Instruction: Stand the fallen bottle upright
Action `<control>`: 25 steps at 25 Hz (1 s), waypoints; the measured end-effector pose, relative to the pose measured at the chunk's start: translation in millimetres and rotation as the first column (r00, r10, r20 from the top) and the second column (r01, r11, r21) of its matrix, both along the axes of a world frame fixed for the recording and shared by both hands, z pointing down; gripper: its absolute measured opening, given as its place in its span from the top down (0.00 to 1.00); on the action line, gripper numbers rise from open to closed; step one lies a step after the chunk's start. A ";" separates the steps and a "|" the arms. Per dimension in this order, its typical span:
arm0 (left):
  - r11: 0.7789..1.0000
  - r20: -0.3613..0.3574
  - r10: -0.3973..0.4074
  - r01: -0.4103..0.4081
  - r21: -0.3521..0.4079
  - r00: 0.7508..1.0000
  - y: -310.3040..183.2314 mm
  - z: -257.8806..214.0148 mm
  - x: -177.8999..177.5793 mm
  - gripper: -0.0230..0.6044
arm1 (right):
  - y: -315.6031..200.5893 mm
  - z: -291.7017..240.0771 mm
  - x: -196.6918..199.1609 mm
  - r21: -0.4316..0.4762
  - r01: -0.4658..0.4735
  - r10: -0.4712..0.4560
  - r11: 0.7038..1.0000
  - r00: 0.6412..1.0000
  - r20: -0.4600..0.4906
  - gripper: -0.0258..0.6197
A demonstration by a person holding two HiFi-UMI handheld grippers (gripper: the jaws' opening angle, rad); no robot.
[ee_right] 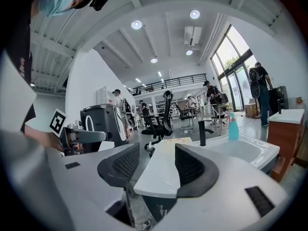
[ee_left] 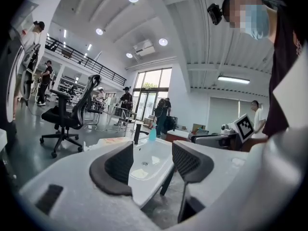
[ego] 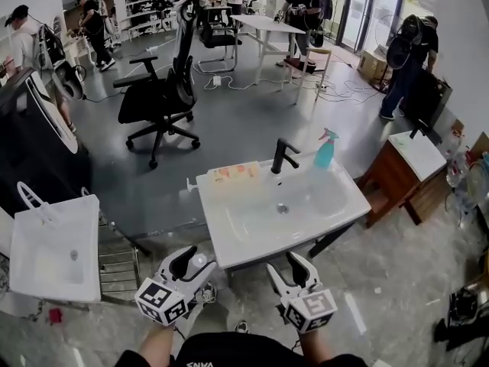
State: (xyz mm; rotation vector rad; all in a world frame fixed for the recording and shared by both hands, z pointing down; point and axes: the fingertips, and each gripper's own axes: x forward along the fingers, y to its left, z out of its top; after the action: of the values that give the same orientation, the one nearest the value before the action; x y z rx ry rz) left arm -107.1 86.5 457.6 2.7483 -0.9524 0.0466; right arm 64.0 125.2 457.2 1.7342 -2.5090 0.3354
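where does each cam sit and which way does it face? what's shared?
Head view: on the person's head, steeply down at the sink and floor; left claw, right claw and forearms at bottom.
Left gripper view: on the left claw, about level, along its open jaws over the sink toward the faucet; torso and right claw at right.
Right gripper view: on the right claw, about level, at the sink's near edge; torso and left claw at left.
Shared: all three show sink, faucet and spray bottle.

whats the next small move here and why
Probably reach the left tool forward across the sink toward the fallen bottle, lying on the back rim left of the faucet. It and the right tool are open and empty, well short.
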 end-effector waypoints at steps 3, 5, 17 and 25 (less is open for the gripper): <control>1.000 -0.006 0.009 -0.009 -0.004 1.000 -24.8 3.5 -0.6 0.57 | -20.2 -1.2 -0.1 0.002 -0.008 0.008 1.000 1.000 -0.009 0.63; 1.000 -0.013 0.017 -0.017 -0.012 1.000 -43.9 4.6 0.4 0.57 | -35.2 -0.4 0.9 -0.002 -0.021 0.021 1.000 1.000 -0.015 0.63; 0.993 -0.038 0.093 -0.095 -0.071 0.995 -176.3 23.1 -2.3 0.57 | -145.8 6.9 -3.9 -0.031 -0.122 0.120 0.992 0.991 -0.057 0.63; 0.966 -0.078 0.089 -0.105 -0.235 0.993 -247.5 70.8 -18.5 0.57 | -214.0 17.1 -13.3 -0.057 -0.185 0.180 0.981 0.980 -0.082 0.63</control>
State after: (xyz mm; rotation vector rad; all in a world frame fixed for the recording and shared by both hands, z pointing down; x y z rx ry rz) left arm -125.6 -161.0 528.4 2.5553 -0.7410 0.0805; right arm 50.7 -88.8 474.3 1.9184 -2.2659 0.3501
